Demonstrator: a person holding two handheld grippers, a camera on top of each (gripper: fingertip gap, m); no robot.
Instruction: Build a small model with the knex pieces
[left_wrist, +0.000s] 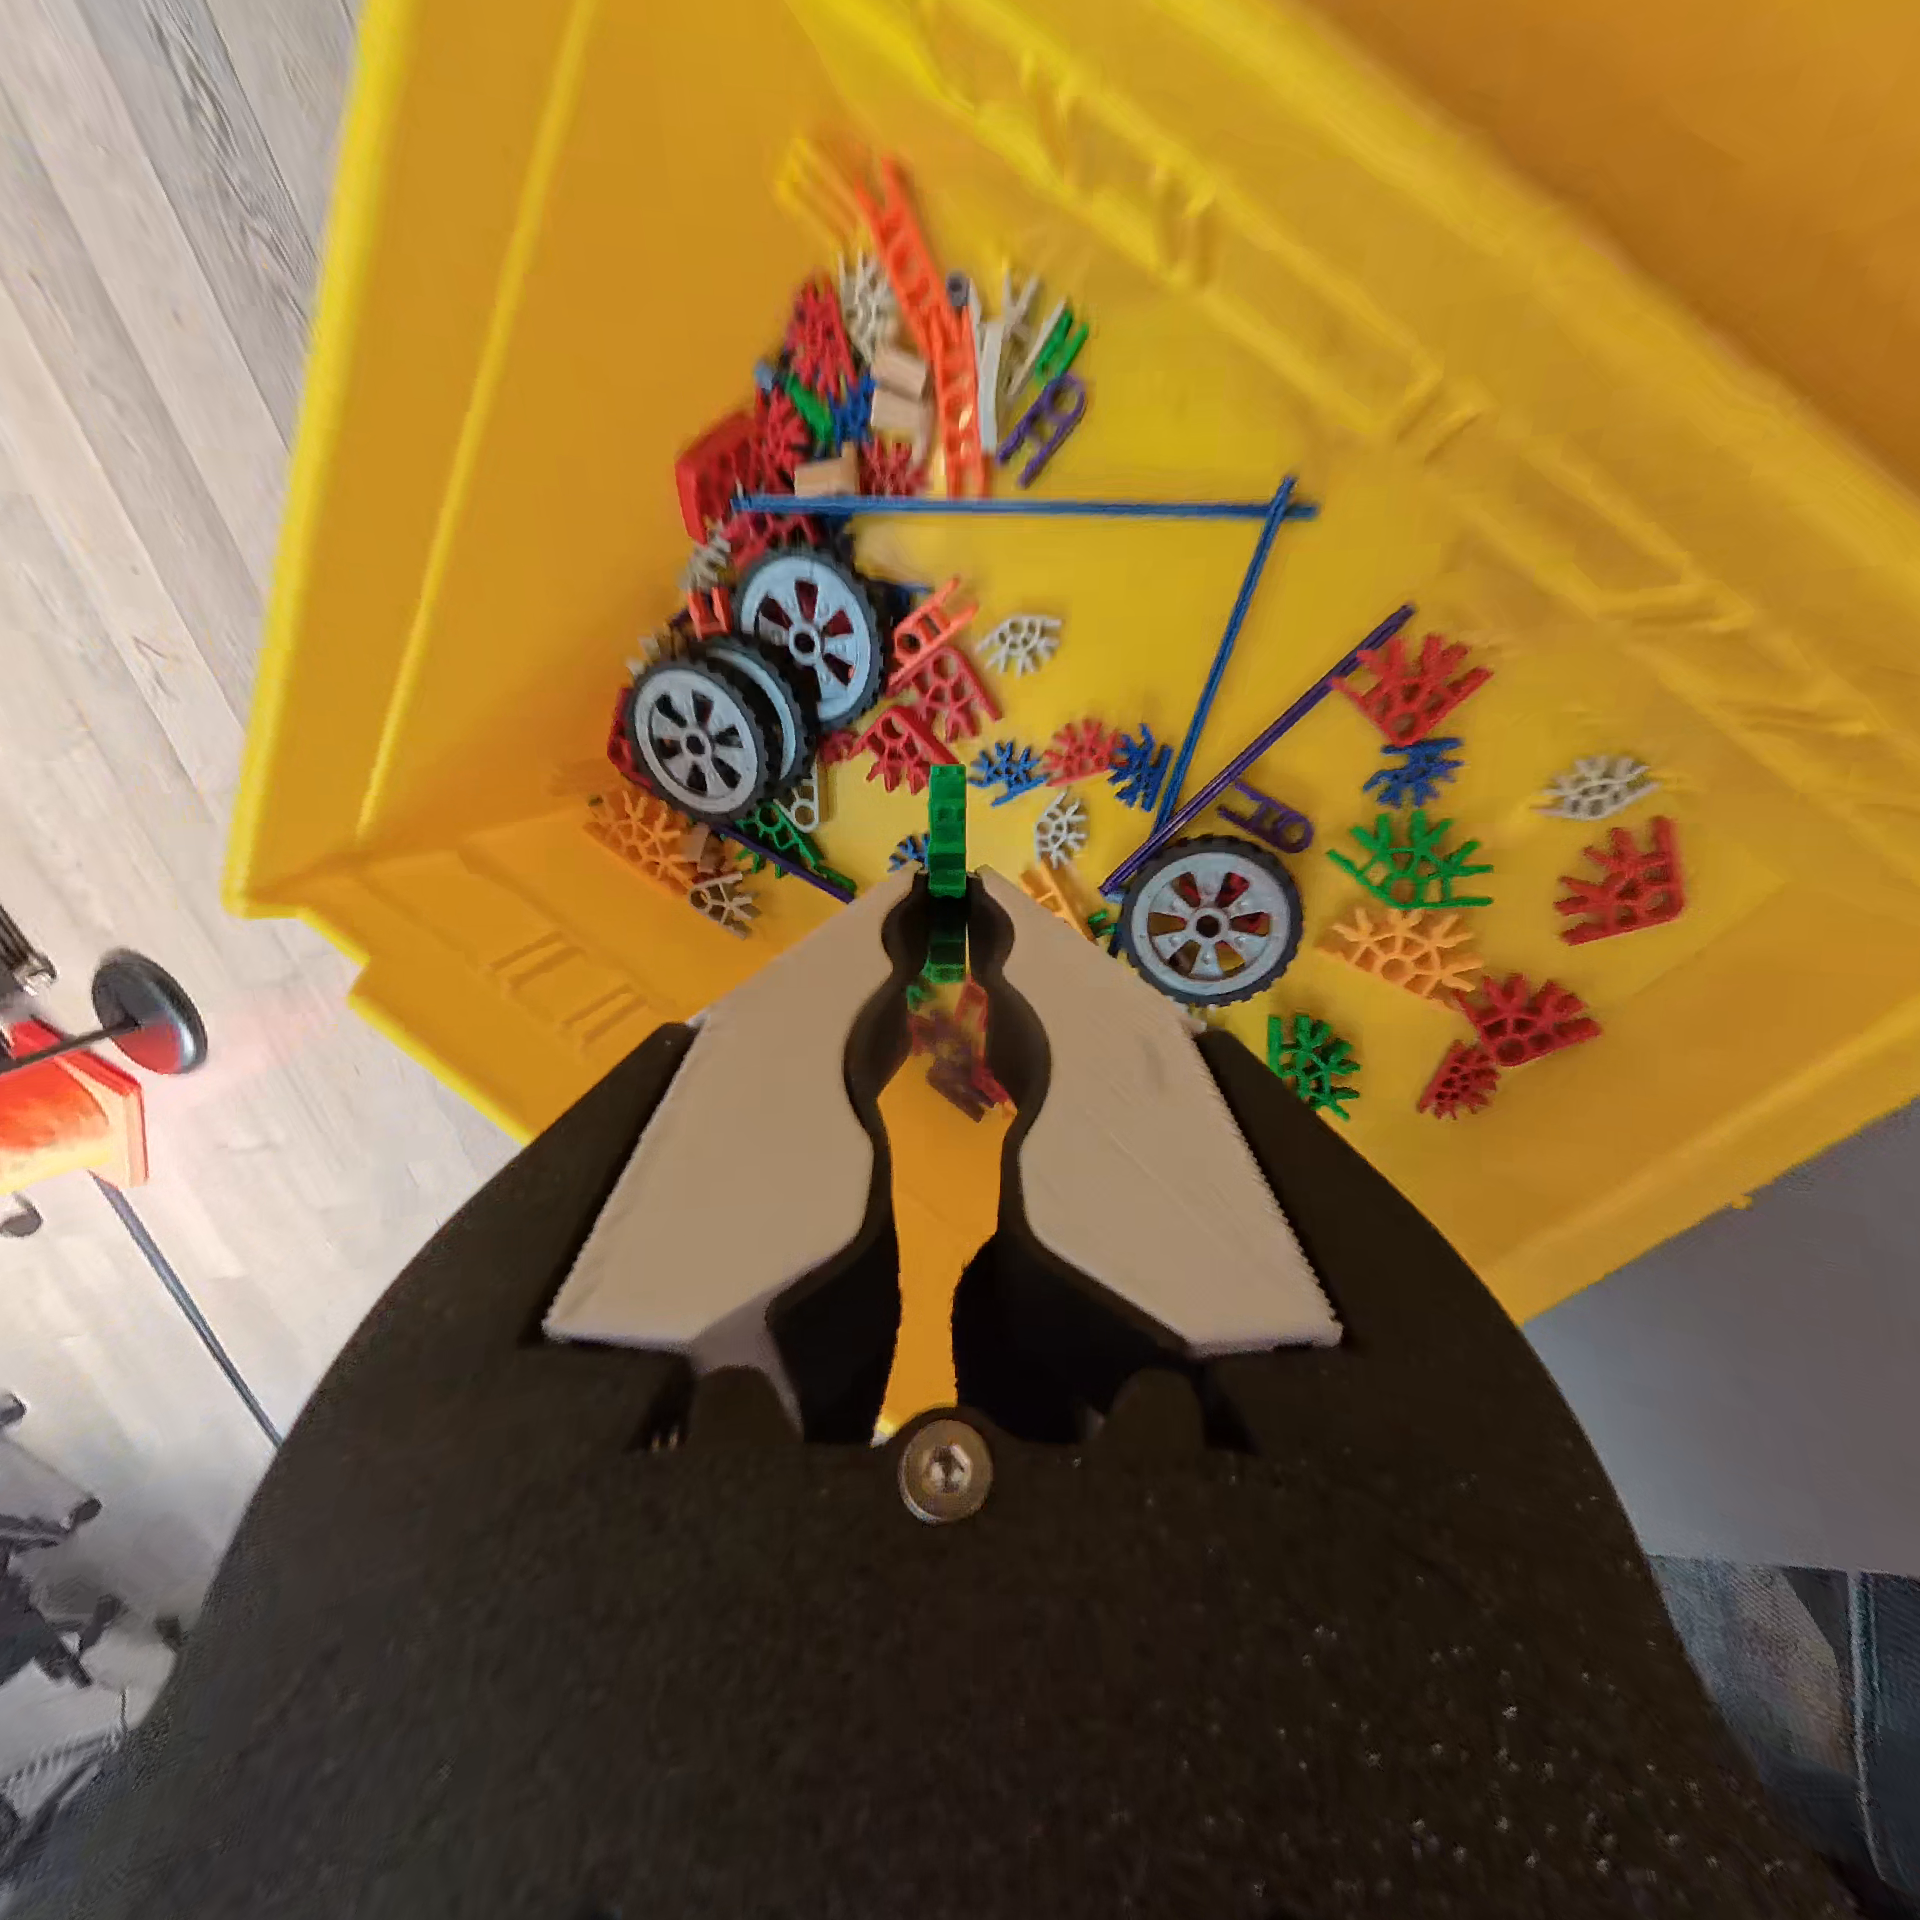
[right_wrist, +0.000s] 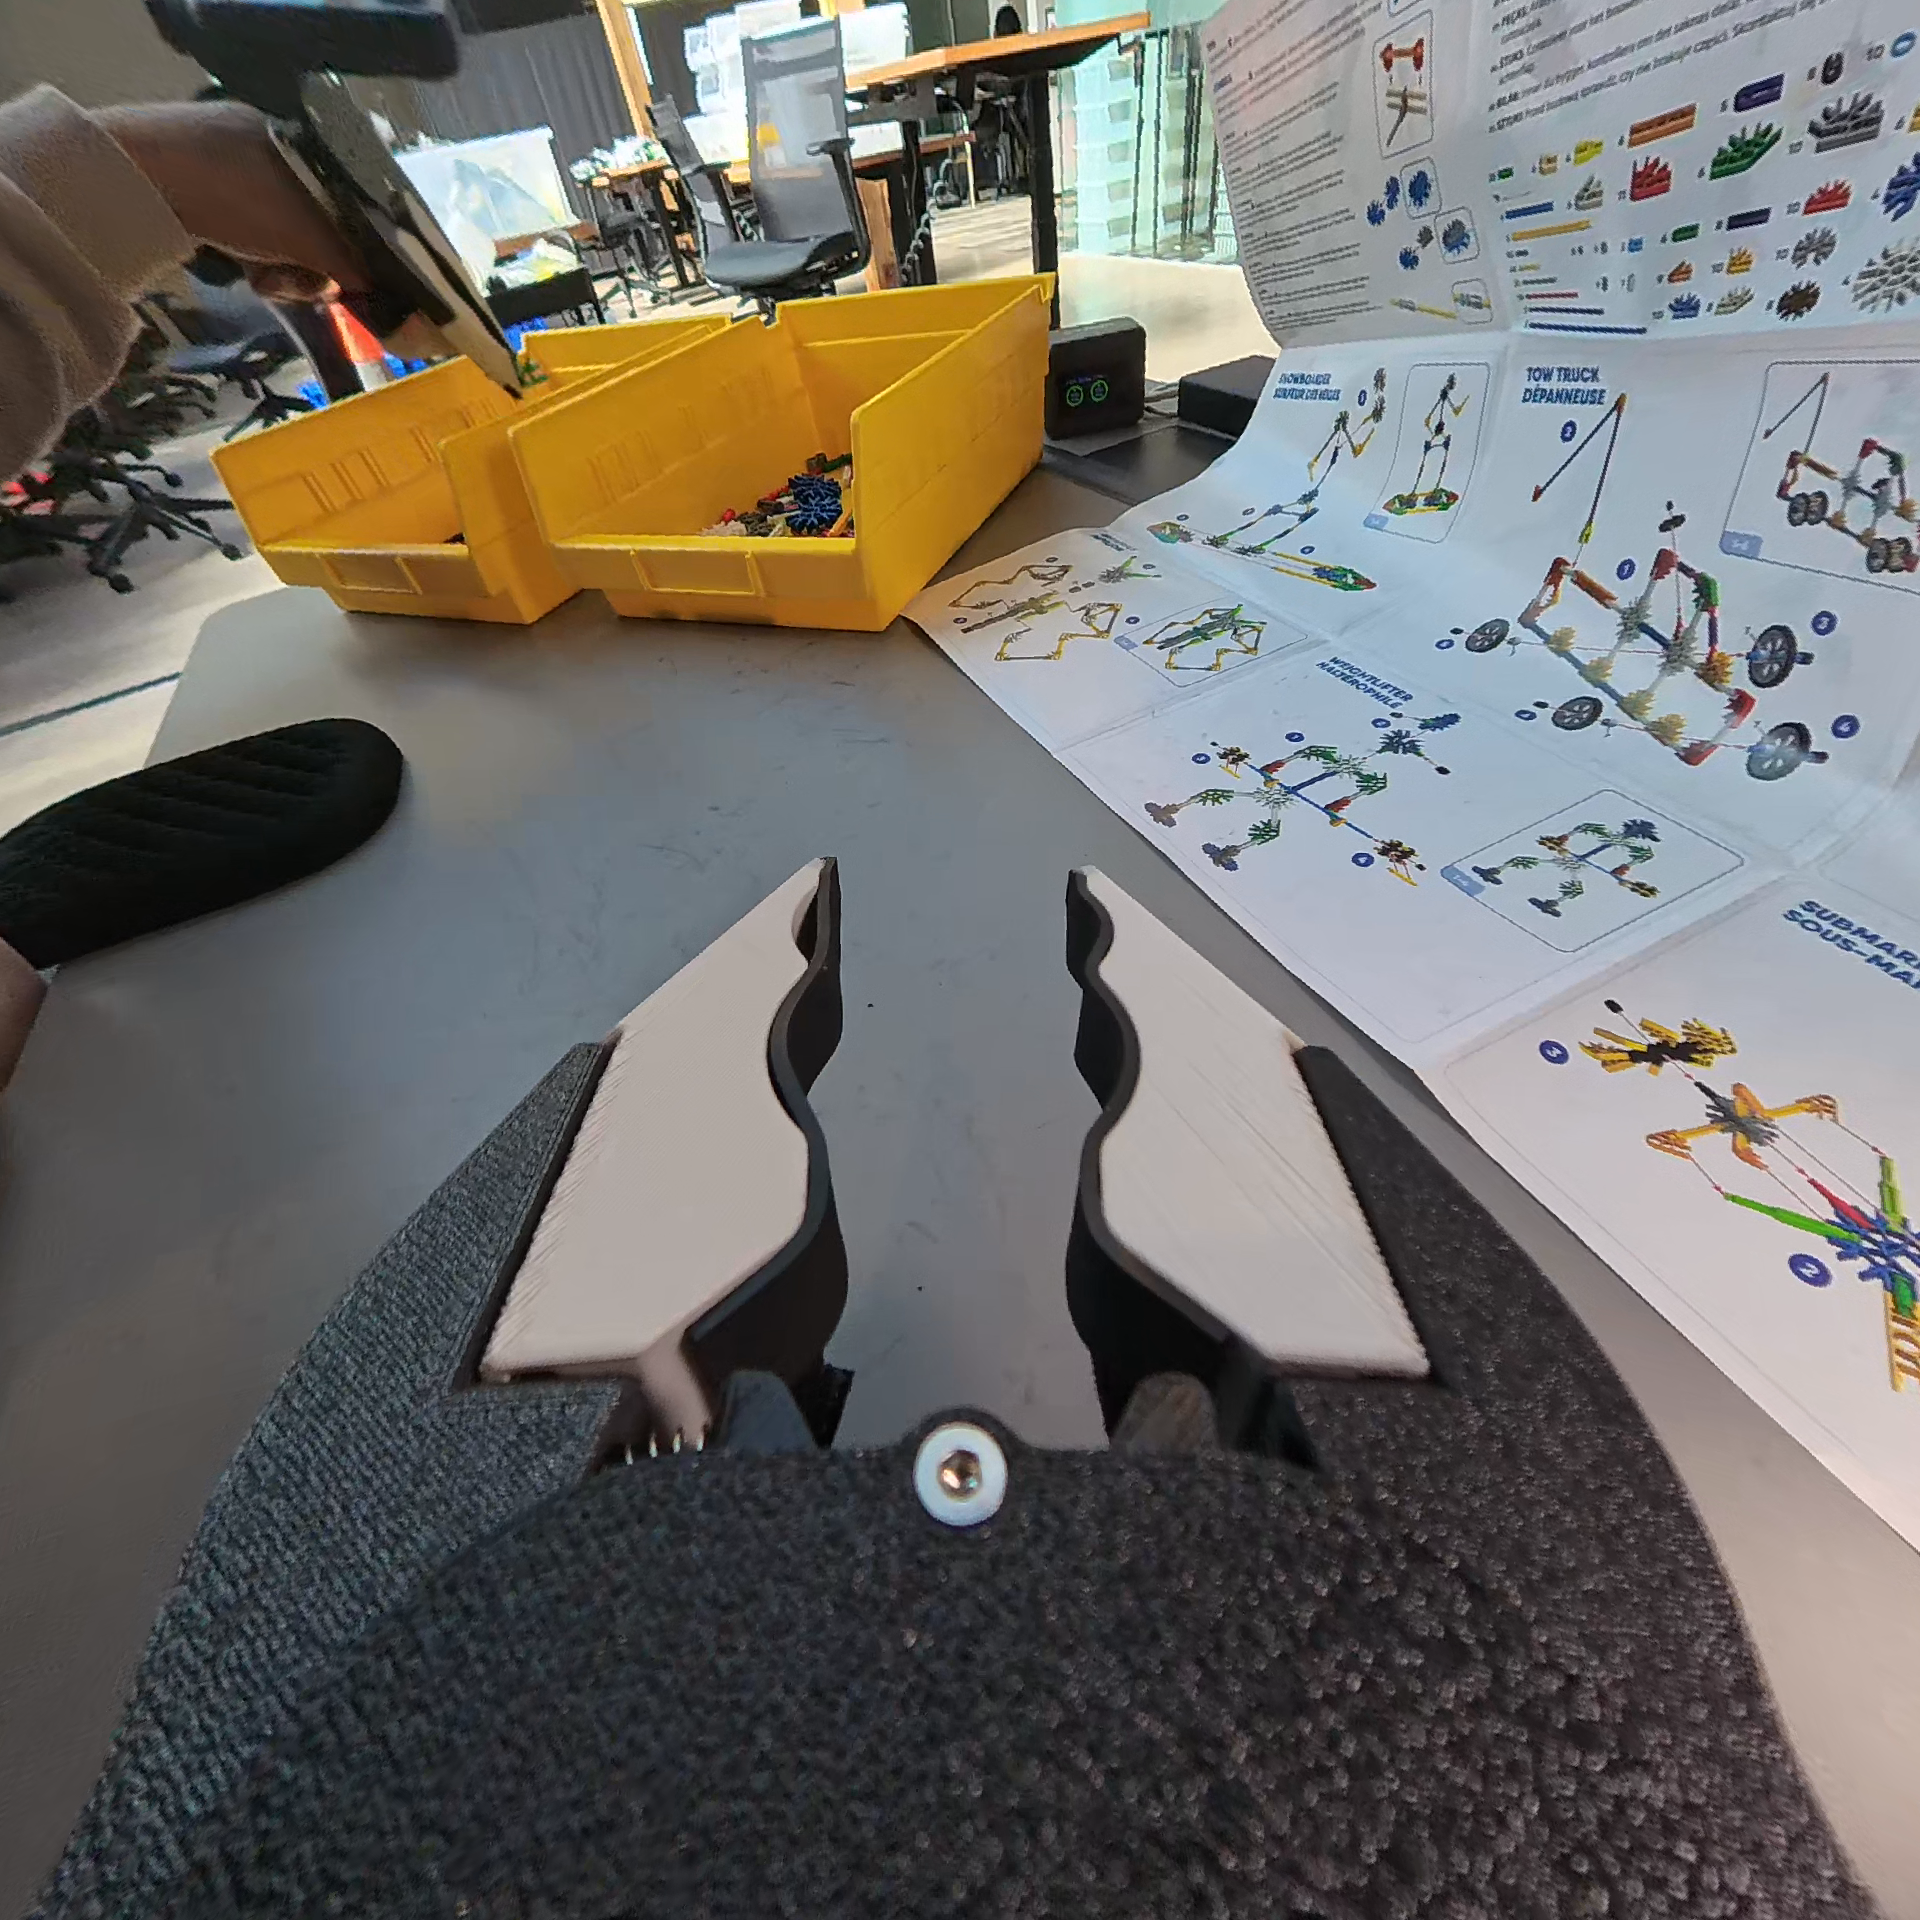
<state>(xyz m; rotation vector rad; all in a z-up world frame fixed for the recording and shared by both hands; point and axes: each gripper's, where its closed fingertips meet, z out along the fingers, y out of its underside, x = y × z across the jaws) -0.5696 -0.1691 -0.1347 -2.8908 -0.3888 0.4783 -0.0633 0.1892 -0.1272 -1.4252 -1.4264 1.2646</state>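
Left gripper (left_wrist: 948, 883) pinches green connector (left_wrist: 947, 868) edge-on, pointing straight ahead.

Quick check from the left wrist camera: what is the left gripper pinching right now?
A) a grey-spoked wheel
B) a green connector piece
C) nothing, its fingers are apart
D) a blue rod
B: the left gripper has its fingertips shut on a green connector piece, held edge-on above the yellow bin; the wheels and blue rods lie loose in the bin.

Bright daylight, slight motion blur, strong wide-angle edge distortion.
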